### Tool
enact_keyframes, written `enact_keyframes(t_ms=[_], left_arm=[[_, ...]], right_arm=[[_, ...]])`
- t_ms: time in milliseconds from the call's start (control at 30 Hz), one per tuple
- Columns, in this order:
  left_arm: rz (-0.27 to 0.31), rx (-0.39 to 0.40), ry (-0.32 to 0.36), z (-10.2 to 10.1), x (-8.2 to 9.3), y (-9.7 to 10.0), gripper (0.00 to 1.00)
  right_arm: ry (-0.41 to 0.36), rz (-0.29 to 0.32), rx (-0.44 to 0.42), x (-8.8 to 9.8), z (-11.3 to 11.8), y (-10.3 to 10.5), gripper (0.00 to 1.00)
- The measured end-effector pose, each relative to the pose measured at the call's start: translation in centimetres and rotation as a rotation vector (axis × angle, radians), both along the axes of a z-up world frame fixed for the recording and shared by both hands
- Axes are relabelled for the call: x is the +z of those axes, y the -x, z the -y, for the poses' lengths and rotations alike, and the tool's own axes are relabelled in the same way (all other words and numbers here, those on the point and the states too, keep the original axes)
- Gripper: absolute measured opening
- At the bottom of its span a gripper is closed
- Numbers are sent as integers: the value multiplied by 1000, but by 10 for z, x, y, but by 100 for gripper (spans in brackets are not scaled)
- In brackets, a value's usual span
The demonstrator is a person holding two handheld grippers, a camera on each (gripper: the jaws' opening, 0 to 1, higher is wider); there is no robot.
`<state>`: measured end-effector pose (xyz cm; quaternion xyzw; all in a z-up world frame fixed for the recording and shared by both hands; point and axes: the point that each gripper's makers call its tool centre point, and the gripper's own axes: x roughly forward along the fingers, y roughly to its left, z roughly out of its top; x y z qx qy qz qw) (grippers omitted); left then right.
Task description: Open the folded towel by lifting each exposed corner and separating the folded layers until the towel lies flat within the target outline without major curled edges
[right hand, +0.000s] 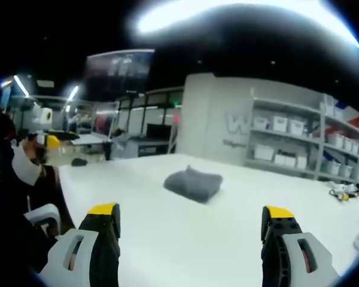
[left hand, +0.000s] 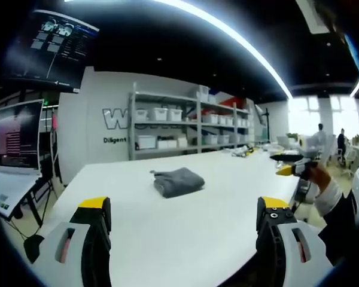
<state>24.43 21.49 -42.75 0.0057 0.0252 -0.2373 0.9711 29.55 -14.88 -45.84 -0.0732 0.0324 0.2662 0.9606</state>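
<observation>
The worktop (left hand: 167, 233) is broad, white and mostly bare, running out ahead of both views. Behind it stands a wall with lettering and a metal shelf (left hand: 185, 122) loaded with white bins; a monitor (left hand: 18, 134) sits off to 1 side in the left gripper view.

The towel (left hand: 178, 181) is a grey folded bundle lying near the middle of the worktop, well apart from both pairs of tongs. In the right gripper view the towel (right hand: 193, 183) looks thick and rounded, with several layers stacked. I can make out no target outline on the white surface from here.

The left tongs (left hand: 182, 218) are spread wide and hold nothing, yellow tips hanging above the near part of the worktop. The right tongs (right hand: 191, 224) are likewise wide apart and empty. The right tongs (left hand: 290, 164) also show at the far edge of the left gripper view, in the person's hand (left hand: 319, 177).

By my judgement the task has not started: the towel is fully folded and nothing touches it. The step in hand is the approach. The next move calls for bringing 1 pair of tongs down to an exposed corner of the top layer, pinching only that layer, and lifting it away while the other pair pins the rest. Which corner is free is too small to tell.
</observation>
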Motion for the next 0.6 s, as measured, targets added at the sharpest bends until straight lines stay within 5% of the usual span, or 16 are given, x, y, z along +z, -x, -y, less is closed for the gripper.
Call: enact_keyframes(t_ms=[400, 600], left_arm=[[-1, -18, -20, 8, 0, 6, 100], [4, -14, -19, 8, 1, 6, 100]], right_arm=[[-20, -6, 31, 1, -3, 4, 99], [-65, -2, -15, 8, 14, 3, 100]])
